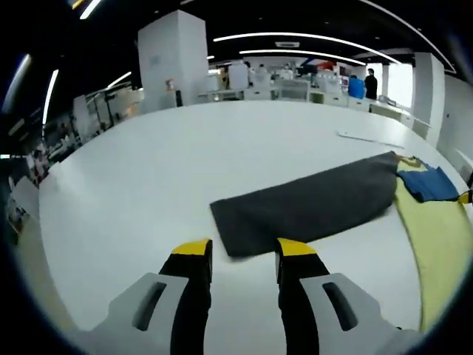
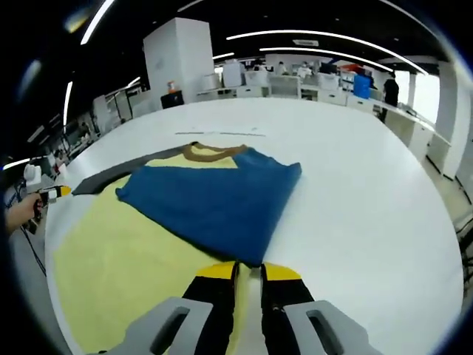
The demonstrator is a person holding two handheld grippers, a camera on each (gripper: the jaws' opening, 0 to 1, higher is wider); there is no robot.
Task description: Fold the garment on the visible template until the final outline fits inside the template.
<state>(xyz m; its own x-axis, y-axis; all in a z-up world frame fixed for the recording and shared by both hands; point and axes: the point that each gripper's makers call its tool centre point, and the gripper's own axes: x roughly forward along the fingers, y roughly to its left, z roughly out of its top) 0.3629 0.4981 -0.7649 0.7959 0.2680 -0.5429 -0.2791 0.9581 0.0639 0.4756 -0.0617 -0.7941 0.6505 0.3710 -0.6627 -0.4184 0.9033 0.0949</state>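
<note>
The garment lies flat on the white table point(image 2: 355, 163): a broad yellow part point(image 2: 126, 259), a blue part point(image 2: 222, 196) folded over it, and a brown collar point(image 2: 214, 151) at the far end. My right gripper point(image 2: 248, 272) is at the blue part's near corner, jaws almost together with that corner pinched between them. In the left gripper view a long dark grey part point(image 1: 310, 207) stretches across the table towards the yellow part point(image 1: 436, 244) and the blue part point(image 1: 429, 183). My left gripper point(image 1: 244, 250) is open just short of the grey part's near end, holding nothing.
The grey part point(image 2: 103, 177) also shows at the left in the right gripper view, where a hand point(image 2: 18, 211) holds the other gripper point(image 2: 52, 192). Bare white table point(image 1: 148, 177) spreads to the left. Desks, pillars and people stand far behind the table.
</note>
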